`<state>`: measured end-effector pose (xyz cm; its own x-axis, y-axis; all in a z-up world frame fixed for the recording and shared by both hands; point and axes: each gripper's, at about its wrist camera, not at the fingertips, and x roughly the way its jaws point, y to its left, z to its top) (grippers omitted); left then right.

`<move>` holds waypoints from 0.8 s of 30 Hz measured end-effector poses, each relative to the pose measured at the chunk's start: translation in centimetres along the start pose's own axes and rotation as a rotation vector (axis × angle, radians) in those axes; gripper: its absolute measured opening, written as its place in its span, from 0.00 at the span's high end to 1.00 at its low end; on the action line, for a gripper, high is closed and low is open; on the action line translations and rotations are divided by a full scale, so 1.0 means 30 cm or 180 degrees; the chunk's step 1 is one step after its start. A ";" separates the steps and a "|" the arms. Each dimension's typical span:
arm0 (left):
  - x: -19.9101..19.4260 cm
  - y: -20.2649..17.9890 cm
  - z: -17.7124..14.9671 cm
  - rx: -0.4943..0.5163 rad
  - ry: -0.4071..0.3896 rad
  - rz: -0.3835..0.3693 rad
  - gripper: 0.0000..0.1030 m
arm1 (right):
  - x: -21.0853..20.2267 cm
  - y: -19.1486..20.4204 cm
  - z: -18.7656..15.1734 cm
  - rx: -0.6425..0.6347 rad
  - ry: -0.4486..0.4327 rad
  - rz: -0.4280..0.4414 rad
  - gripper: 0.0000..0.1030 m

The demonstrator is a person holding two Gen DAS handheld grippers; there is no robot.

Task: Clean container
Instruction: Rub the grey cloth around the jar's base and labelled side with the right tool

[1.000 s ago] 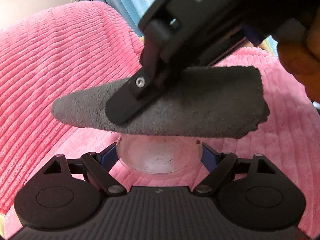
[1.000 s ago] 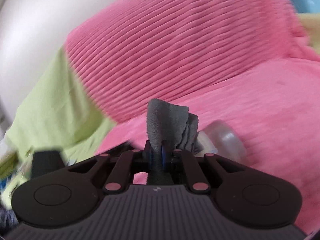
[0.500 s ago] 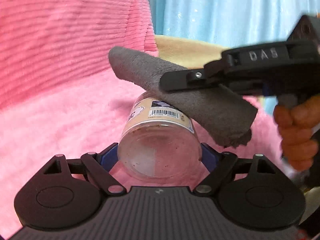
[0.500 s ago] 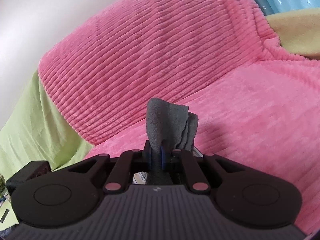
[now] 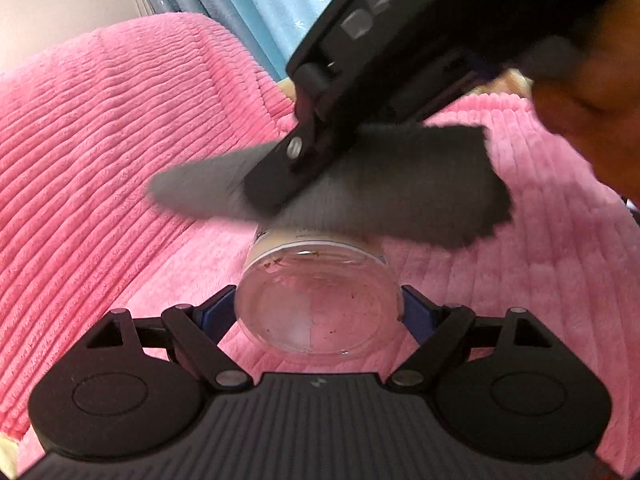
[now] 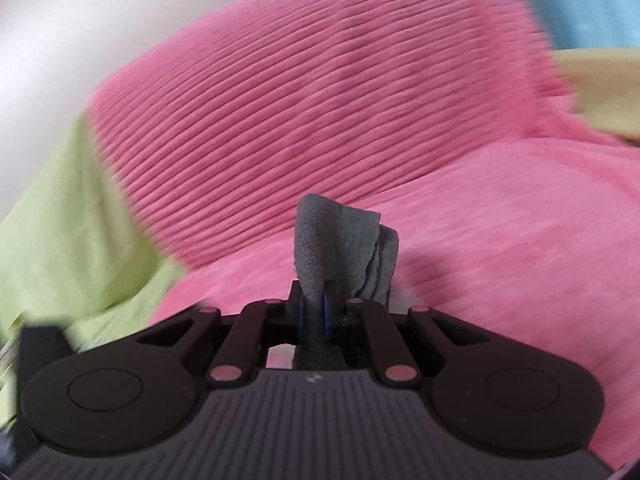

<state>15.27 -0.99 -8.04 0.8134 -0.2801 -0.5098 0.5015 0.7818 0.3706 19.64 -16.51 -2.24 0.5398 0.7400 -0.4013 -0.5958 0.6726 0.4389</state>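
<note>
Left tongs [image 5: 318,312] clenched on clear plastic jar [image 5: 318,304], right tongs [image 6: 316,316] pinching grey cloth [image 5: 360,196] on the jar's side, pink corduroy blanket [image 5: 100,140] beneath the jar.

We hold our left tongs [image 5: 318,312] spread wide, their blue-padded fingers [image 5: 218,310] pressed on either side of the jar [image 5: 316,300], whose clear base faces the left camera. Our right tongs [image 6: 316,312] are squeezed nearly together, the fingers pinching the grey cloth [image 6: 340,248] between them. In the left view the right tongs [image 5: 272,192] reach in from the upper right, tilted downward above the left tongs, and our right hand [image 5: 592,120] grips their handle at the right edge.
</note>
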 end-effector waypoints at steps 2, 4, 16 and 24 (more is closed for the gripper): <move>0.000 0.007 -0.001 -0.0018 0.0000 -0.0005 0.17 | 0.007 0.016 -0.001 -0.0154 0.0040 0.0025 0.94; -0.006 0.012 -0.001 -0.0070 0.0000 -0.0024 0.17 | 0.006 -0.014 0.009 -0.0019 -0.0053 -0.0127 0.94; 0.003 0.104 -0.016 -0.0757 0.0016 -0.0347 0.17 | -0.001 -0.016 0.009 0.0035 -0.0082 -0.0153 0.93; -0.036 -0.030 -0.019 0.0111 -0.0029 -0.0008 0.18 | -0.010 -0.059 0.023 0.0184 -0.0211 -0.0319 0.94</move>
<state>13.79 -1.07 -8.27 0.8147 -0.2873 -0.5037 0.5134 0.7611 0.3964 20.95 -17.92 -2.34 0.6342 0.6662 -0.3923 -0.5026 0.7408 0.4456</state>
